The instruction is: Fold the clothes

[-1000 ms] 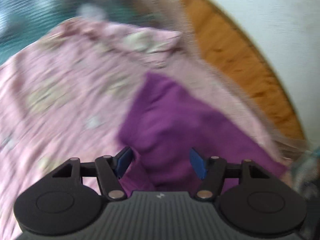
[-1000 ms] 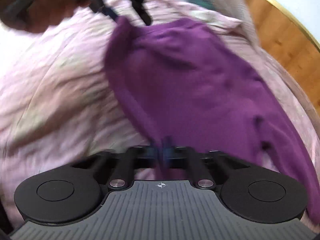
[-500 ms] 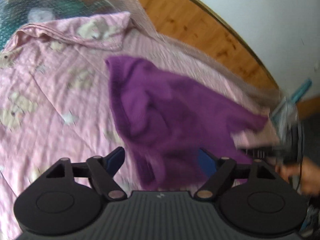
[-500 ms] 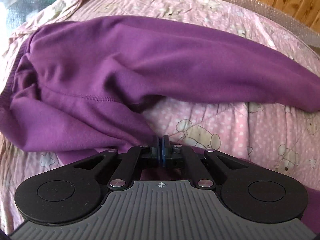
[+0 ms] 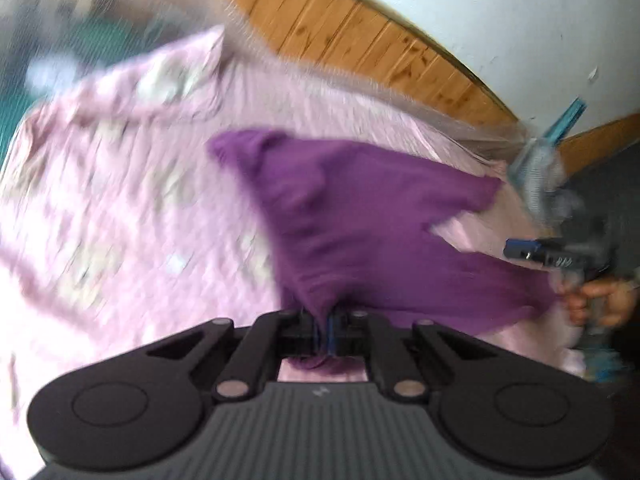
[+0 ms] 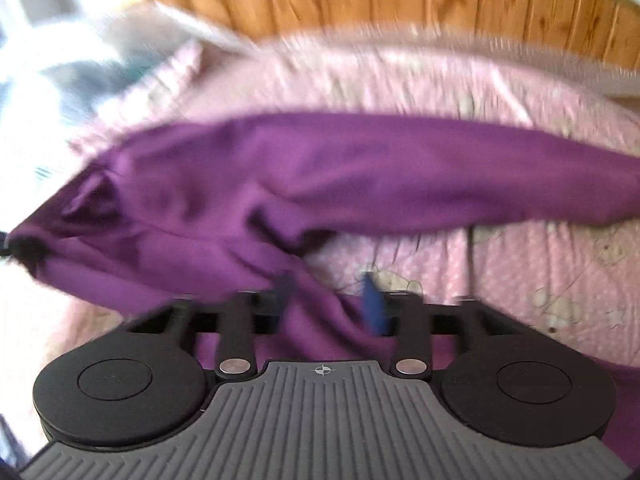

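Observation:
A purple sweatshirt (image 5: 360, 232) lies spread over a pink bear-print quilt (image 5: 120, 208). My left gripper (image 5: 325, 330) is shut on a bunched edge of the sweatshirt. In the right wrist view the sweatshirt (image 6: 320, 176) stretches across the quilt (image 6: 540, 280), one sleeve running right. My right gripper (image 6: 330, 300) is open, with a fold of the sweatshirt lying loose between its blue fingers (image 6: 374, 308). It also shows at the right of the left wrist view (image 5: 520, 250), held in a hand. Both views are blurred.
A wooden wall panel (image 5: 360, 40) runs behind the bed, with a white wall (image 5: 520, 20) above. Clear plastic sheeting (image 6: 120, 36) edges the quilt. A blue clip-like object (image 5: 560, 128) stands at the bed's right side.
My left gripper has shut on the sweatshirt's edge; it was open before. My right gripper has opened and let go of the fabric. Both views have swung.

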Demonstrator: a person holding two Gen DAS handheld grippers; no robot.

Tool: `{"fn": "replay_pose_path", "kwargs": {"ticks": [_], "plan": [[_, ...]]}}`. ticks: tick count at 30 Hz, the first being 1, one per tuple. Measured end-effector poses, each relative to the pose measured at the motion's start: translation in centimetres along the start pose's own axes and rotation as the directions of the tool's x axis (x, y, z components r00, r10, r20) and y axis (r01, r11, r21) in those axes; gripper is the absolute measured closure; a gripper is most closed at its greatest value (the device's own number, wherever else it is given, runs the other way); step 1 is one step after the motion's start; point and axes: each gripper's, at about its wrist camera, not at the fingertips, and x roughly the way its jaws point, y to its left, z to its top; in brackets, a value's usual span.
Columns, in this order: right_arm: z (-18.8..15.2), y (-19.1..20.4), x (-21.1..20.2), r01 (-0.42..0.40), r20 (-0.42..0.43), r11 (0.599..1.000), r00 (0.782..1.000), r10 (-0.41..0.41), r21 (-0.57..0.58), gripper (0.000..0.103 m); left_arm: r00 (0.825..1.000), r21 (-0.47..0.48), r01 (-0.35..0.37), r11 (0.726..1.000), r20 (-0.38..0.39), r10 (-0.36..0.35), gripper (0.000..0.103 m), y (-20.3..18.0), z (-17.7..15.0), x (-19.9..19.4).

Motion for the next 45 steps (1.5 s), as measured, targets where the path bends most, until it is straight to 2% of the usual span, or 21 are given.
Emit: {"fn": "replay_pose_path", "kwargs": {"ticks": [1, 2, 6, 9, 11, 12, 15, 18, 22, 24, 26, 27, 29, 31, 33, 34, 36, 37, 39, 43, 45], "plan": [[-1.3, -0.9, -0.4, 0.004, -0.024, 1.000, 1.000, -0.004, 0.020, 0.018, 0.997, 0.019, -0.009, 1.000, -0.078, 0.011, 0.098, 0.7, -0.5, 0.6], [-2.6, -1.8, -0.7, 0.014, -0.053, 0.999, 0.999, -0.012, 0.043, 0.018, 0.987, 0.038, -0.017, 0.999, -0.156, 0.023, 0.098, 1.5, -0.9, 1.2], [-8.4, -5.6, -0.6, 0.128, -0.216, 0.981, 0.972, -0.094, 0.148, 0.022, 0.918, 0.109, -0.106, 0.988, -0.372, 0.140, 0.096, 2.6, -3.4, 5.1], [-11.5, -7.7, -1.5, 0.238, -0.276, 0.955, 0.943, -0.185, 0.174, 0.022, 0.933, 0.064, -0.163, 0.985, -0.313, 0.175, 0.088, 2.7, -3.8, 4.3], [-13.1, -9.3, -2.9, 0.294, -0.290, 0.935, 0.929, -0.230, 0.199, 0.022, 0.952, 0.037, -0.194, 0.980, -0.235, 0.197, 0.065, 2.7, -3.8, 2.1], [-13.6, -10.2, -3.9, 0.309, -0.283, 0.925, 0.928, -0.242, 0.222, 0.023, 0.953, 0.041, -0.218, 0.975, -0.206, 0.222, 0.047, 2.7, -3.8, 0.9], [-14.6, -14.0, -7.1, 0.390, -0.253, 0.873, 0.912, -0.322, 0.294, 0.022, 0.946, 0.020, -0.283, 0.959, -0.157, 0.282, 0.048, 3.4, -3.5, -2.0], [-15.5, -18.6, -9.8, 0.504, -0.242, 0.780, 0.863, -0.442, 0.370, 0.022, 0.946, 0.026, -0.292, 0.956, -0.136, 0.293, 0.048, 1.6, -2.3, 0.2], [-17.3, -26.6, -12.5, 0.652, -0.289, 0.558, 0.743, -0.604, 0.512, 0.018, 0.952, 0.067, -0.267, 0.961, -0.137, 0.274, 0.046, -2.2, -0.8, 5.7], [-18.2, -30.2, -13.4, 0.674, -0.317, 0.464, 0.707, -0.633, 0.575, 0.019, 0.954, 0.088, -0.255, 0.963, -0.138, 0.265, 0.043, -4.1, 0.0, 8.4], [-18.4, -32.5, -13.1, 0.671, -0.319, 0.467, 0.710, -0.627, 0.575, 0.031, 0.957, 0.108, -0.242, 0.964, -0.139, 0.256, 0.042, -6.1, 0.8, 11.1], [-18.5, -33.7, -12.9, 0.670, -0.320, 0.472, 0.713, -0.624, 0.574, 0.048, 0.958, 0.118, -0.236, 0.965, -0.140, 0.251, 0.042, -7.0, 1.1, 12.5], [-18.5, -34.8, -12.0, 0.654, -0.307, 0.532, 0.740, -0.599, 0.537, 0.061, 0.960, 0.139, -0.223, 0.965, -0.141, 0.242, 0.042, -8.9, 1.9, 15.2], [-18.9, -35.7, -12.1, 0.665, -0.297, 0.545, 0.732, -0.614, 0.512, 0.050, 0.961, 0.156, -0.213, 0.965, -0.143, 0.235, 0.042, -10.7, 2.6, 17.8], [-19.3, -37.2, -12.9, 0.714, -0.356, 0.480, 0.683, -0.638, 0.509, 0.045, 0.952, 0.108, -0.252, 0.962, -0.151, 0.267, 0.049, -9.6, 2.3, 17.5], [-19.3, -38.0, -13.3, 0.768, -0.422, 0.409, 0.622, -0.660, 0.492, 0.045, 0.947, 0.084, -0.272, 0.959, -0.155, 0.282, 0.049, -9.1, 2.2, 17.4], [-18.5, -38.8, -14.4, 0.804, -0.469, 0.346, 0.571, -0.674, 0.483, 0.051, 0.935, 0.036, -0.311, 0.950, -0.166, 0.313, 0.049, -8.0, 1.9, 17.1], [-17.4, -38.8, -15.2, 0.789, -0.432, 0.363, 0.587, -0.685, 0.496, 0.051, 0.929, 0.014, -0.330, 0.944, -0.171, 0.327, 0.048, -7.5, 1.7, 16.9], [-14.3, -38.6, -15.6, 0.737, -0.327, 0.451, 0.646, -0.690, 0.504, 0.048, 0.922, 0.009, -0.351, 0.936, -0.174, 0.347, 0.045, -8.0, 1.6, 16.4], [-4.9, -40.2, -11.6, 0.575, -0.075, 0.717, 0.797, -0.599, 0.394, 0.019, 0.896, -0.036, -0.406, 0.913, -0.214, 0.390, 0.044, -8.8, 1.9, 18.2], [-0.2, -41.2, -7.9, 0.530, 0.007, 0.817, 0.838, -0.546, 0.228, 0.017, 0.883, -0.069, -0.436, 0.897, -0.224, 0.412, 0.044, -9.5, 2.3, 18.8]]}}
